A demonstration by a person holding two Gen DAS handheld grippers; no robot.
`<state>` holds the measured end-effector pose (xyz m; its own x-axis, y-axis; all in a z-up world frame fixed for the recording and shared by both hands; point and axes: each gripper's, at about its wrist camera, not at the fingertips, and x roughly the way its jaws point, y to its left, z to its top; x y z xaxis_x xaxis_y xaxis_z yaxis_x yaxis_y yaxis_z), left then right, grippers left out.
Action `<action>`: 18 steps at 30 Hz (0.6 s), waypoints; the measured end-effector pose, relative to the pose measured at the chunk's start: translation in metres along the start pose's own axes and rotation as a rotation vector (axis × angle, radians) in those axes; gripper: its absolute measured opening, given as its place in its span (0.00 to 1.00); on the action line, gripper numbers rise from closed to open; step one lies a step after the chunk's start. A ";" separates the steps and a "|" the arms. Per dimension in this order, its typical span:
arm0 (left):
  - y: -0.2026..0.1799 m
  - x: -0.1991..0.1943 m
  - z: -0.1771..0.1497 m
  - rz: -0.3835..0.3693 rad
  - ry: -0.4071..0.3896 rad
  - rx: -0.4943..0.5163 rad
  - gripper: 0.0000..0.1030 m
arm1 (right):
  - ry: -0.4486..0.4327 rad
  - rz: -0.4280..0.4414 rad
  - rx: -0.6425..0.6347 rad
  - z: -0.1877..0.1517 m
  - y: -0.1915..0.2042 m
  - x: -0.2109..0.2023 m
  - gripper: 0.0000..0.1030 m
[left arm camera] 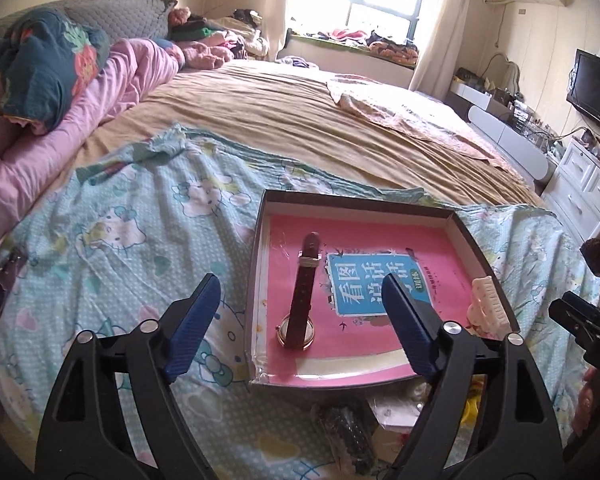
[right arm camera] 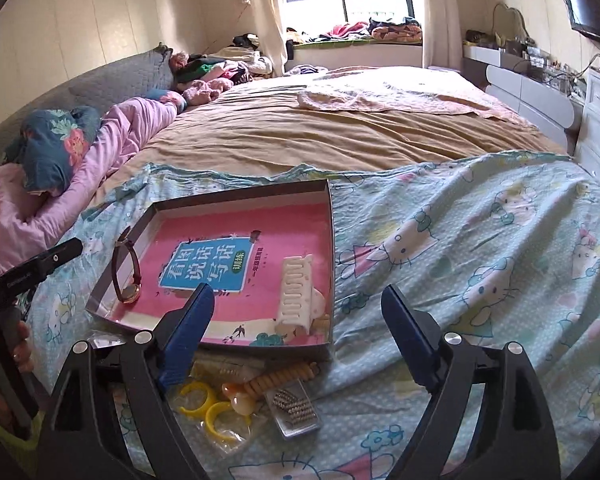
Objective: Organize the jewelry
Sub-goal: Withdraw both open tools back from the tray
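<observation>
Both claws spread and empty — left claw (left arm camera: pixel 301 320), right claw (right arm camera: pixel 298 330). Watch (left arm camera: pixel 300 300) and hair clip (right arm camera: pixel 296 296) sit in the box (right arm camera: pixel 331 240); grab the loose yellow rings (right arm camera: pixel 208 408) by the bed's near edge next.

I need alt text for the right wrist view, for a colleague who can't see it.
The right tool hangs open and empty over a shallow box on a cartoon-cat bedsheet. The box holds a pink book, a wristwatch at its left wall and a cream hair claw at its right. Yellow rings and other trinkets lie before it.
</observation>
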<state>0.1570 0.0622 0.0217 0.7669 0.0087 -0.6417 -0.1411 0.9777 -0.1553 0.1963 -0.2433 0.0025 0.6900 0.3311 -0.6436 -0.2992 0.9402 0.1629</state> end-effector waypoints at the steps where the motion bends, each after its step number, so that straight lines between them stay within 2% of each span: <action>1: 0.000 -0.003 0.000 0.002 -0.004 0.001 0.77 | -0.001 0.001 0.000 0.000 0.000 -0.002 0.82; 8: 0.000 -0.022 -0.002 0.007 -0.027 0.007 0.83 | -0.017 0.005 0.002 -0.002 -0.003 -0.017 0.82; 18: 0.005 -0.045 -0.009 0.013 -0.046 0.008 0.83 | -0.025 0.012 -0.010 -0.010 -0.004 -0.036 0.82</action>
<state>0.1163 0.0651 0.0426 0.7930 0.0304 -0.6084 -0.1459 0.9792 -0.1412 0.1664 -0.2598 0.0172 0.7021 0.3447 -0.6230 -0.3142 0.9352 0.1634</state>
